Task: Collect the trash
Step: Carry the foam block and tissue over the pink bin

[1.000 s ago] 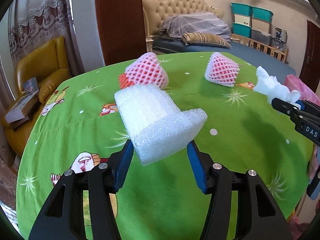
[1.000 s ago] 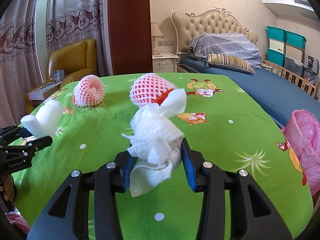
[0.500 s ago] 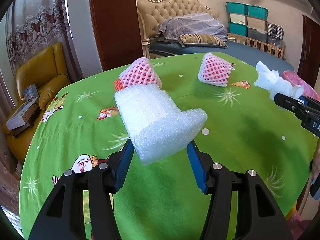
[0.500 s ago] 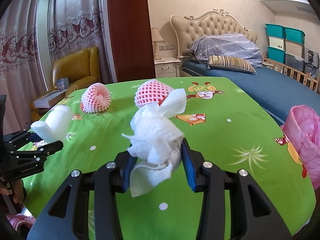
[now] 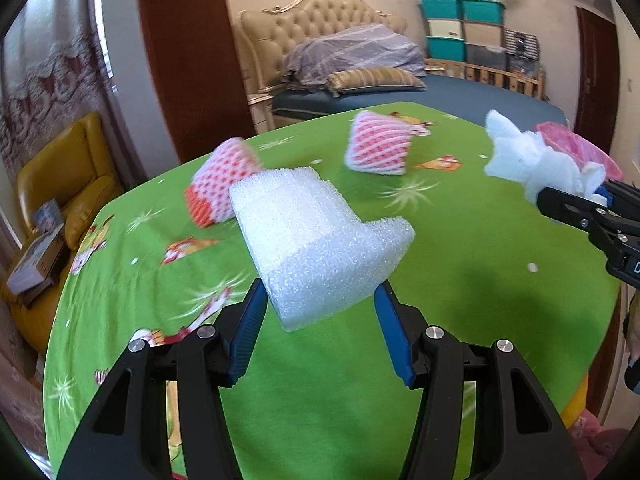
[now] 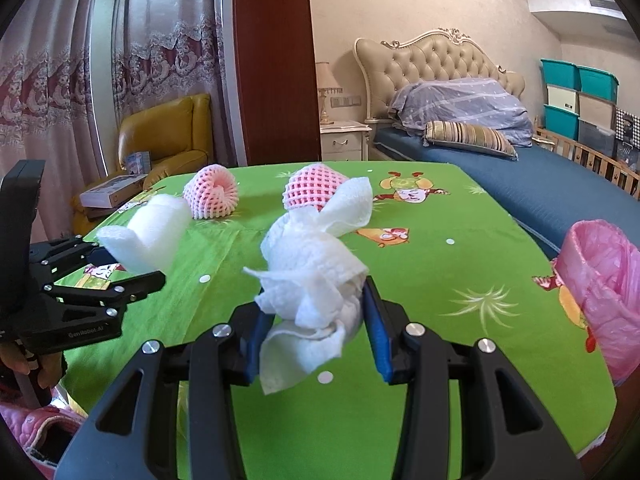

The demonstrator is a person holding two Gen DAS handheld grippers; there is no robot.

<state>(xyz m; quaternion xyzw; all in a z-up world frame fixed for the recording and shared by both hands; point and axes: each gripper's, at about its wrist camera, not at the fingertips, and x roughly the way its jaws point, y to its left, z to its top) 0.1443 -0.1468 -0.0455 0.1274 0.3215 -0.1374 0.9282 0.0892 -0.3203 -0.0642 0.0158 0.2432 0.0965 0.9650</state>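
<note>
Right wrist view shows the right gripper (image 6: 316, 324) pinching a crumpled white paper towel (image 6: 312, 276) above the green tablecloth (image 6: 440, 280), near a thin pink plastic bag (image 6: 600, 280) whose inside is hidden. The left gripper (image 5: 320, 312) clamps a grainy white foam block (image 5: 316, 236). Two pink foam nets (image 5: 378, 146) lie on the cloth behind it.

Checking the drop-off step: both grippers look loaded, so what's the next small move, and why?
Probably carry the right gripper with its crumpled tissue toward the pink bag at the table's right edge. Both hands are full: the left gripper is clamped on the foam block, so neither of the two net sleeves on the green tablecloth can be picked up yet.
</note>
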